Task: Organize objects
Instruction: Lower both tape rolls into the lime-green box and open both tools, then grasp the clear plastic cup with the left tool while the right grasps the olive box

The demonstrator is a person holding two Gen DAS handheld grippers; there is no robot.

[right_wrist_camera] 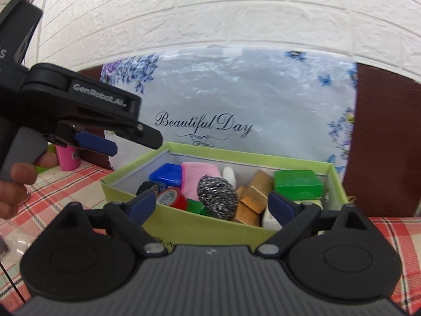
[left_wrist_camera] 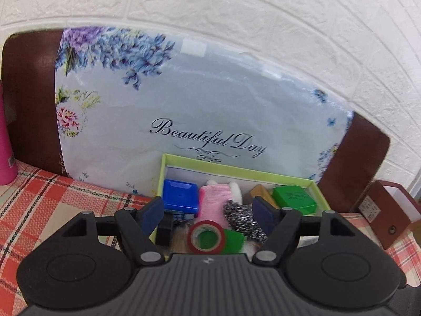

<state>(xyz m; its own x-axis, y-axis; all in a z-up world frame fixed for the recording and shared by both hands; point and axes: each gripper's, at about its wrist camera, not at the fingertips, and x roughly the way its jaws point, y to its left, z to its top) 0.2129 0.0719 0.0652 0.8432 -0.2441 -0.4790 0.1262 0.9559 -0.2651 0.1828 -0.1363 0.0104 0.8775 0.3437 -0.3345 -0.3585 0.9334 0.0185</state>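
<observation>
My box sits on the tablecloth, in front of a board leaning on the wall. In it, a scrubber lies mid-box, a tape roll to its left, a cloth behind it, and small blocks to its right.

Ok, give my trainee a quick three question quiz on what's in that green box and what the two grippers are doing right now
1. True or false: the steel scourer lies inside the green box.
2. Which colour is the tape roll? A red, B yellow, C white.
3. Fill in: both the left gripper and the right gripper have their jaws ____ and hold nothing.

Key: 1 true; 2 A; 3 open. The pink cloth and blue case sit behind the tape.
</observation>
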